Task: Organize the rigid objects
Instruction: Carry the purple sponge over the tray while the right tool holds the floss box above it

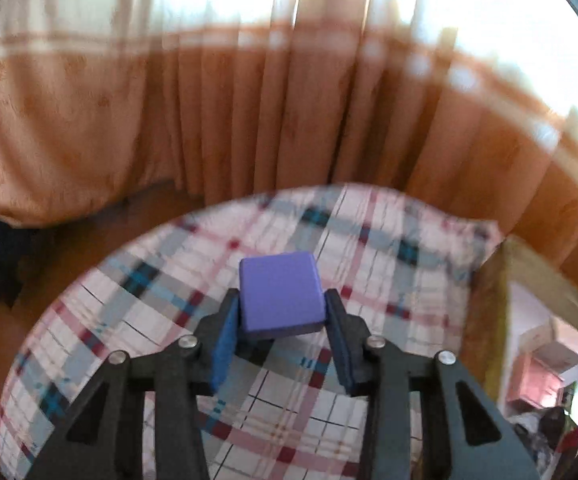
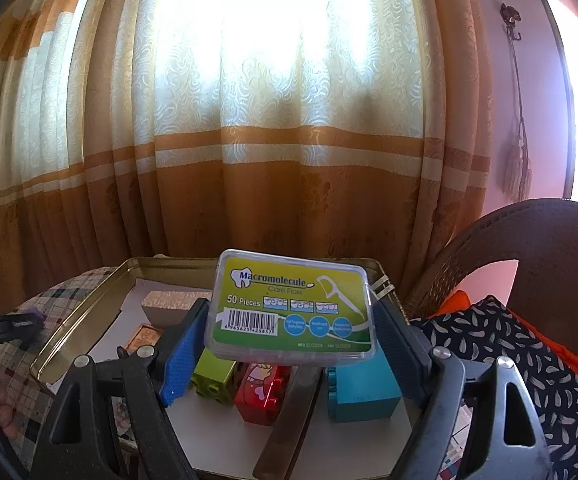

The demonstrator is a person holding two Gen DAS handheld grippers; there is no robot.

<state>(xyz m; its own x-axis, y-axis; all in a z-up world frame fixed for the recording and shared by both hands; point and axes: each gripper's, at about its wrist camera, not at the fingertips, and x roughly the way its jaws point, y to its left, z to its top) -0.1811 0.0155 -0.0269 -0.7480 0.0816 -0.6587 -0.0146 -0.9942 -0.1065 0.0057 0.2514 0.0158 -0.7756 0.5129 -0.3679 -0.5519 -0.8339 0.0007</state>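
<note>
My left gripper [image 1: 283, 312] is shut on a purple cube [image 1: 281, 292] and holds it above a plaid-covered table [image 1: 369, 240]. My right gripper [image 2: 289, 320] is shut on a clear floss-pick box [image 2: 293, 304] with a green label, held above an open gold tin [image 2: 85, 312]. Inside the tin lie a green brick [image 2: 211, 376], a red brick [image 2: 261, 390], a teal brick [image 2: 363, 390], a dark flat stick [image 2: 289, 412] and a beige block [image 2: 177, 304]. The left gripper [image 2: 1, 328] with the purple cube shows at the left edge of the right wrist view.
Orange and cream curtains [image 2: 289, 160] hang behind the table. A wicker chair [image 2: 529, 232] with a feather-print cushion [image 2: 521, 360] stands to the right. The gold tin's wall [image 1: 489, 312] rises at the right of the left wrist view.
</note>
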